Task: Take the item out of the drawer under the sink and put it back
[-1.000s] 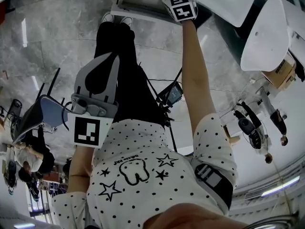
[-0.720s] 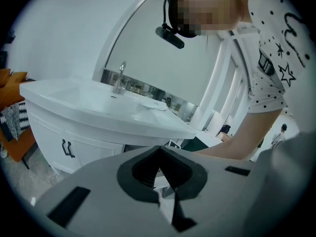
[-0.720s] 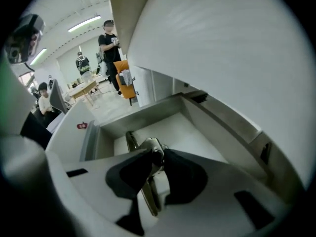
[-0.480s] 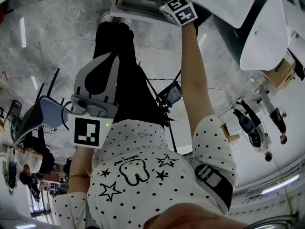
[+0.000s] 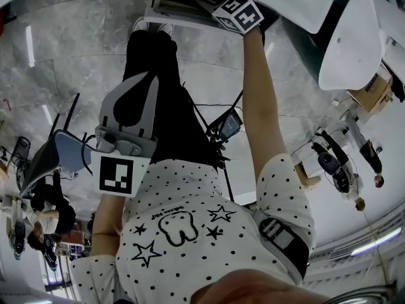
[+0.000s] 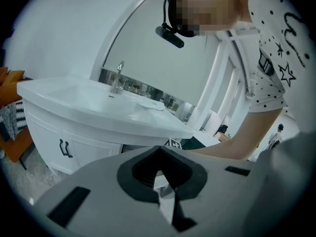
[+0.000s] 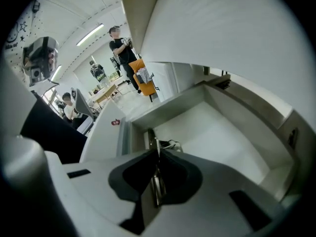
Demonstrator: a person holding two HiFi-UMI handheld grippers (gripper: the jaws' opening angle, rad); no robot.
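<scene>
Right gripper (image 7: 158, 154) jaws just closing, now clamped on thin metal item (image 7: 155, 174) over open drawer (image 7: 217, 137); right arm outstretched, gripper tilted down. Left gripper (image 5: 150, 76) closed, empty.

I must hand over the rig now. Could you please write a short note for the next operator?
Left gripper: shut, empty, facing the sink.
Right gripper: inside the open drawer; its jaws have just been closing and now pinch a thin metal item.
Done: drawer open, item gripped.
Left: lift the item out, then put it back in the drawer.
</scene>
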